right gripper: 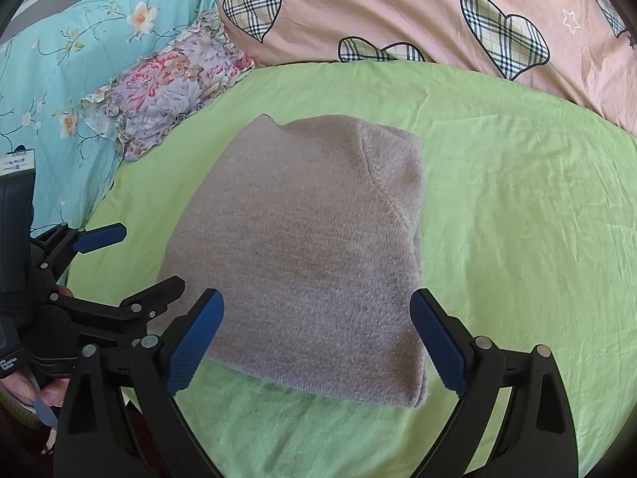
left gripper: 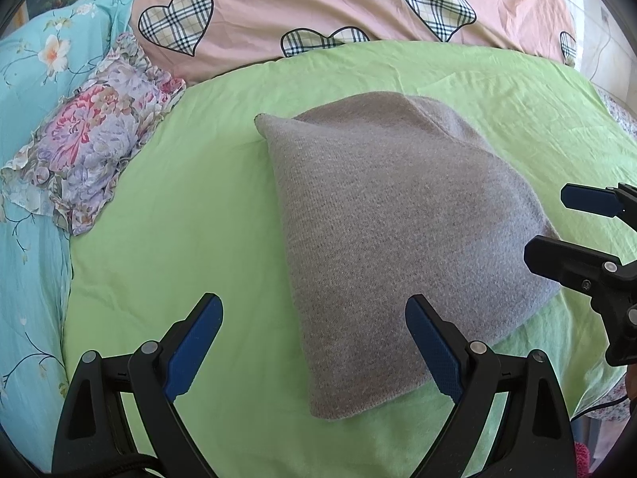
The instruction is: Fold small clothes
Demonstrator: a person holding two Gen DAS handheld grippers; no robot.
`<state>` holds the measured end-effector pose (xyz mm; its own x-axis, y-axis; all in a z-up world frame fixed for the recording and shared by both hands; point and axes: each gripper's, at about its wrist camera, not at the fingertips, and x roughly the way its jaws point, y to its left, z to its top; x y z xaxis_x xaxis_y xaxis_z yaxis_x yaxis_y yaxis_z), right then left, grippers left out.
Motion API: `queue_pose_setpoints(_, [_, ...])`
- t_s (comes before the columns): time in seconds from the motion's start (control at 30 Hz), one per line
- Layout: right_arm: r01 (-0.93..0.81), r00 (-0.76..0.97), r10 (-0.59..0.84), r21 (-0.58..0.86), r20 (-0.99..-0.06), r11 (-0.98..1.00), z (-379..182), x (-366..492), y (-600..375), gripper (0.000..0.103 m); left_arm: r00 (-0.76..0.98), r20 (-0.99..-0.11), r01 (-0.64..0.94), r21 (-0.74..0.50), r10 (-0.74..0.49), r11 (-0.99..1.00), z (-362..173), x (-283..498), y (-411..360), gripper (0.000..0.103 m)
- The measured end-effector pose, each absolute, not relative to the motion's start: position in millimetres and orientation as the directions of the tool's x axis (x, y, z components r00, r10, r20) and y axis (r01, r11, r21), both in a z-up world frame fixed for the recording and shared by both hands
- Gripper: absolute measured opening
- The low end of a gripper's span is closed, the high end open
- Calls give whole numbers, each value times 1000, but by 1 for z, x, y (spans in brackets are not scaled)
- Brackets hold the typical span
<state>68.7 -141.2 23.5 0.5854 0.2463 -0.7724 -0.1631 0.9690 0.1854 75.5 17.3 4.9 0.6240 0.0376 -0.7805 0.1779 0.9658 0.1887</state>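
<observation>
A grey knitted garment (left gripper: 402, 247) lies folded into a compact block on the green sheet (left gripper: 191, 215); it also shows in the right wrist view (right gripper: 306, 255). My left gripper (left gripper: 314, 318) is open and empty, hovering over the garment's near left corner. My right gripper (right gripper: 316, 314) is open and empty above the garment's near edge. The right gripper shows at the right edge of the left wrist view (left gripper: 553, 223), open beside the garment. The left gripper shows at the left of the right wrist view (right gripper: 147, 259), open.
A floral ruffled pillow (left gripper: 91, 135) lies at the left on a turquoise flowered quilt (left gripper: 28, 91). A pink quilt with plaid hearts (left gripper: 318, 4) lies at the back. The green sheet's edge (left gripper: 597, 358) drops off at the right.
</observation>
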Motion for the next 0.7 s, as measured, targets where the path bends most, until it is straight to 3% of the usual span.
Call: queue_pose_setpoints(0.7, [-155,585,261,210,-768,965,28,96,-155,95,641,-766,141,174,44,975,20,96,24,94])
